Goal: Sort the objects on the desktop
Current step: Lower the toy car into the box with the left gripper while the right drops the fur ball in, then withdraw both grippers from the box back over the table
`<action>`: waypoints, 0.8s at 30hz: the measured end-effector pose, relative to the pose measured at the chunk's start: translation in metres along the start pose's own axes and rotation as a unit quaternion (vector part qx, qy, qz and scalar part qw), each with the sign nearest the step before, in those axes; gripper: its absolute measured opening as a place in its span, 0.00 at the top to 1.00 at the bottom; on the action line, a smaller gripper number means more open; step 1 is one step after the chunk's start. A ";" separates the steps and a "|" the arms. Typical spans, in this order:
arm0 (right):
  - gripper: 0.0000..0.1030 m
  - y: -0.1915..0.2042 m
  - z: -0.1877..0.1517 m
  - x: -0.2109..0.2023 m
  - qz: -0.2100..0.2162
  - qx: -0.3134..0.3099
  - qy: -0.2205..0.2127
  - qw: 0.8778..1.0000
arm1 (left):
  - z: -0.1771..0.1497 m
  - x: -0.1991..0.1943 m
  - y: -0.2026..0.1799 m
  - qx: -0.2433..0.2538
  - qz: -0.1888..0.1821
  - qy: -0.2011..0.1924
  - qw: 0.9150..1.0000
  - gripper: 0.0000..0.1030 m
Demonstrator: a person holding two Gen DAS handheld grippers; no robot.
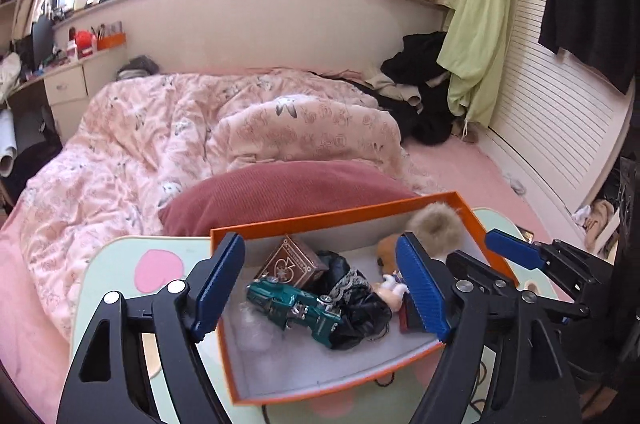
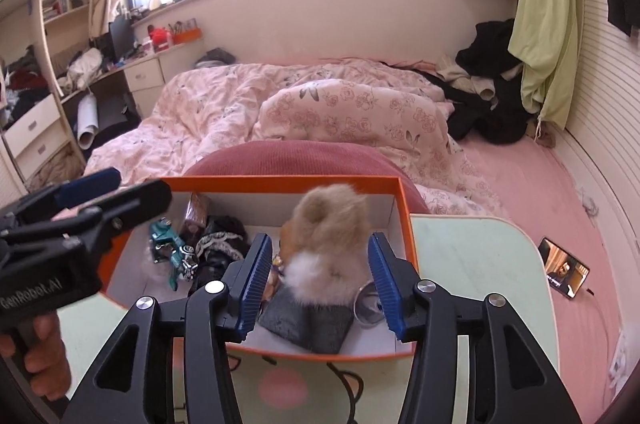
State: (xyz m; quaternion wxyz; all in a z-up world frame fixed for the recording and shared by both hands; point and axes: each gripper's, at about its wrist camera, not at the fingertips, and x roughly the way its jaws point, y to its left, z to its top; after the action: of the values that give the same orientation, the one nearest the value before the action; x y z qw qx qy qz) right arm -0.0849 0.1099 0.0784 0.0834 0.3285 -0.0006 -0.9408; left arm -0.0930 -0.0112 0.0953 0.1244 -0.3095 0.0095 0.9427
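An orange box (image 1: 332,220) with a white inside sits on a pale green surface (image 2: 472,248) printed with pink hearts, and it already holds what looks like all the small things being sorted. From the left: a teal toy car (image 1: 296,308) lying on its side, a brown patterned card box (image 1: 294,262) behind it, a crumpled black pouch with lace trim (image 1: 356,300), a small doll figure (image 1: 394,290), and a fluffy beige pom-pom (image 2: 332,224) at the right end. In the right wrist view a dark grey felt pad (image 2: 308,324) lies under the pom-pom, with a round metal ring (image 2: 366,308) just beside it

The left tool (image 1: 320,292) hangs over the left part of the box, its blue fingers spread wide with nothing between them. The right tool (image 2: 318,284) hangs over the right part, fingers also spread apart, standing either side of the pom-pom; whether they touch it cannot be told

Judging from this, the sorting seems close to finished: the bare parts of the surface show no loose items, and both tools hold nothing. What may remain is a last tidy of the box contents or pulling the tools away

Beyond the surface lie a dark red pillow (image 1: 280,191), a bed with a pink flowered duvet (image 1: 160,127), and a phone (image 2: 564,274) with a lit screen on the pink sheet to the right
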 end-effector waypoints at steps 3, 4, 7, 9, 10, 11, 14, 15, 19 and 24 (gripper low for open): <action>0.38 -0.002 -0.017 -0.016 -0.001 0.009 -0.001 1.000 | -0.012 -0.013 -0.003 0.006 -0.001 0.019 1.000 0.24; 0.36 -0.003 -0.024 -0.022 -0.004 0.014 0.001 1.000 | -0.020 -0.017 -0.005 0.007 -0.004 0.029 1.000 0.24; 0.30 -0.005 -0.048 -0.032 -0.019 0.021 0.019 0.999 | -0.047 -0.022 -0.010 0.012 -0.015 0.057 0.998 0.23; 0.30 -0.006 -0.065 -0.035 -0.029 0.024 0.032 0.999 | -0.068 -0.022 -0.014 0.015 -0.014 0.073 0.997 0.23; 0.30 -0.007 -0.074 -0.035 -0.032 0.025 0.039 0.998 | -0.079 -0.022 -0.015 0.016 -0.009 0.079 0.997 0.23; 0.30 -0.008 -0.082 -0.036 -0.036 0.025 0.046 0.998 | -0.088 -0.022 -0.017 0.015 -0.004 0.083 0.996 0.23; 0.30 -0.013 -0.105 -0.035 -0.046 0.031 0.066 0.996 | -0.111 -0.017 -0.016 0.005 0.001 0.097 0.995 0.23; 0.30 -0.014 -0.111 -0.035 -0.048 0.033 0.071 0.996 | -0.116 -0.015 -0.015 0.001 0.003 0.102 0.995 0.23; 0.27 -0.018 -0.126 -0.034 -0.057 0.041 0.083 0.994 | -0.131 -0.005 -0.017 0.003 0.015 0.127 0.992 0.22; 0.00 -0.017 -0.133 -0.030 -0.079 0.034 0.093 0.992 | -0.136 -0.001 -0.027 0.036 0.041 0.128 0.990 0.00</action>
State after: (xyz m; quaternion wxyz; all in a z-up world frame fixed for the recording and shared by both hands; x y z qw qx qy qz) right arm 0.0172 0.1386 -0.0082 -0.0029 0.4165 0.0014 -0.9091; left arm -0.0071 0.0022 -0.0124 0.0941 -0.4223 0.0718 0.8987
